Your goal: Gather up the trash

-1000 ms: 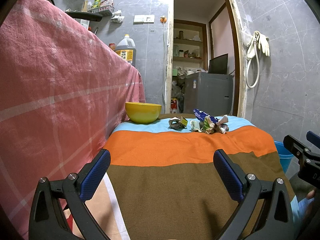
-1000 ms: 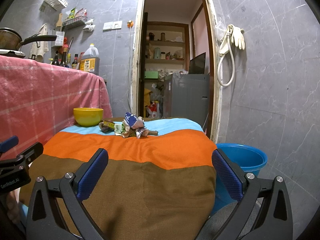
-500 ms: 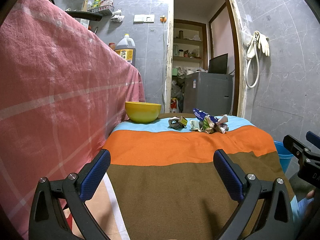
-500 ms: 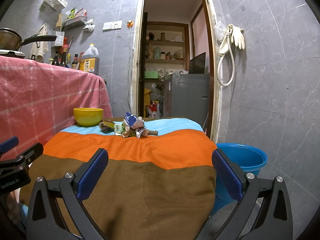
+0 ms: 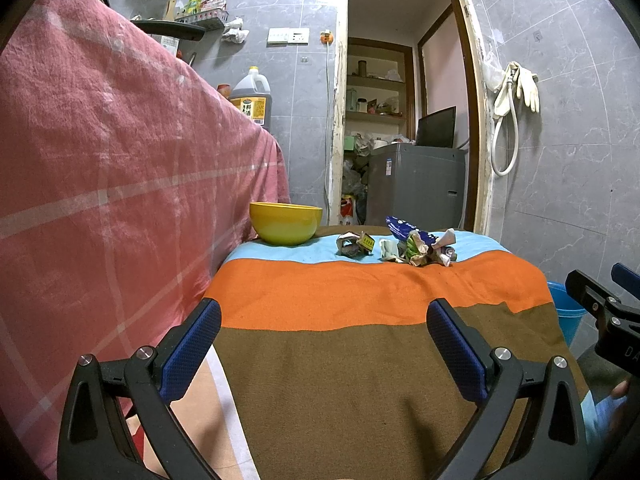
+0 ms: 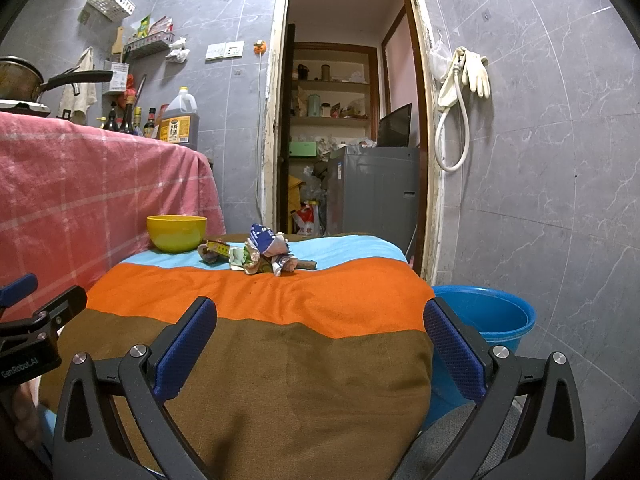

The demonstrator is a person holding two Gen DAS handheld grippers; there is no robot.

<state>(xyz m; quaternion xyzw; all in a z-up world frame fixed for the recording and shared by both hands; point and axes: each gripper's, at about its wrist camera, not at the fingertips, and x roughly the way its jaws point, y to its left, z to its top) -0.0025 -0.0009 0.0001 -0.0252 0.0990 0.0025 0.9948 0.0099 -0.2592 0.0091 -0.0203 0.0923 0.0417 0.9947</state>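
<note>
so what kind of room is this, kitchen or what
Most likely a small home kitchen or utility area. A pan sits on the pink-covered counter beside a big oil jug and sauce bottles, and rubber gloves hang on the grey tiled wall.

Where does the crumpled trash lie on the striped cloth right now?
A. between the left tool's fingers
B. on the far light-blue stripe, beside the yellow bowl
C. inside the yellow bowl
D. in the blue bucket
B: the crumpled trash sits on the striped cloth's far blue band, right of the yellow bowl, with both tools open and well short of it.
</note>
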